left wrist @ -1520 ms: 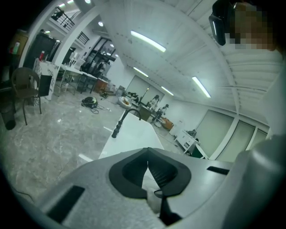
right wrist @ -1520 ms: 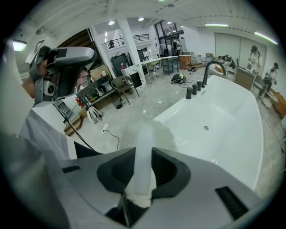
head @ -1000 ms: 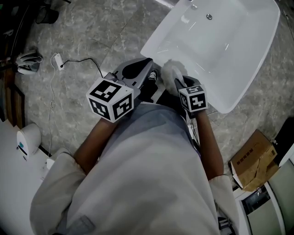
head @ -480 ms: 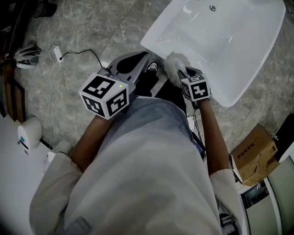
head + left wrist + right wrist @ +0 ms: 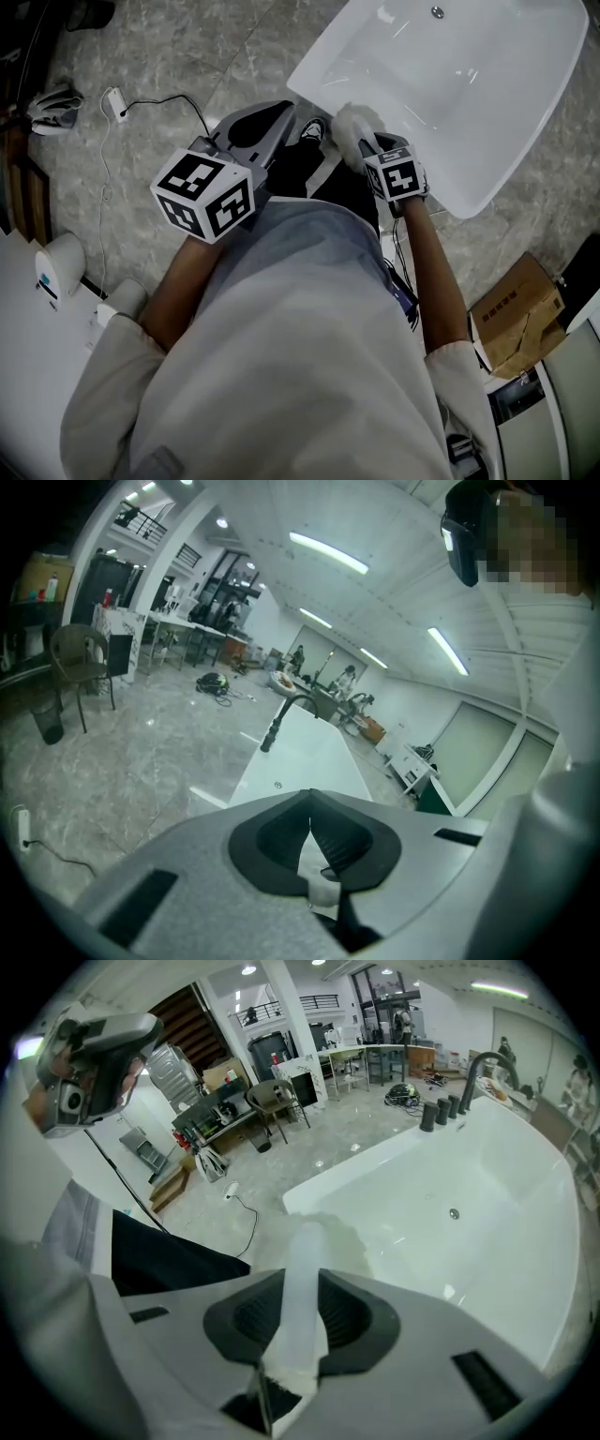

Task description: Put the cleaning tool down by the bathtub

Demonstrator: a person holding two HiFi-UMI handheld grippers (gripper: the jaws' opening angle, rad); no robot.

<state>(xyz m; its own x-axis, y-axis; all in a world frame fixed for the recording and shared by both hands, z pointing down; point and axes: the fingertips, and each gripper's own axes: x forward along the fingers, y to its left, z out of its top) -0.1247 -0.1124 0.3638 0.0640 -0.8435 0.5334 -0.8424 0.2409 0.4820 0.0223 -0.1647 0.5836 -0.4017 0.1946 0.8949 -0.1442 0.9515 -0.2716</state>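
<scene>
The white bathtub (image 5: 450, 84) fills the upper right of the head view, and its near corner rim is just ahead of my hands. My right gripper (image 5: 367, 150) is shut on the cleaning tool's pale handle (image 5: 302, 1307). The tool's fluffy white head (image 5: 351, 127) sits at the tub's near rim, above the floor edge. In the right gripper view the handle runs up between the dark pads (image 5: 352, 1321) toward the tub (image 5: 469, 1213). My left gripper (image 5: 284, 118) hangs over the floor left of the tub corner. Its jaws are shut (image 5: 310, 836) with nothing between them.
Marbled grey floor (image 5: 216, 56) surrounds the tub. A charger with a black cable (image 5: 117, 101) lies at the left, a white device (image 5: 58, 269) at the far left, and a cardboard box (image 5: 518, 317) at the lower right. A dark faucet (image 5: 480, 1068) stands at the tub's far end.
My left gripper has drifted a little to the left. The right gripper with the cleaning tool has edged slightly forward toward the tub rim; its grip is unchanged.
</scene>
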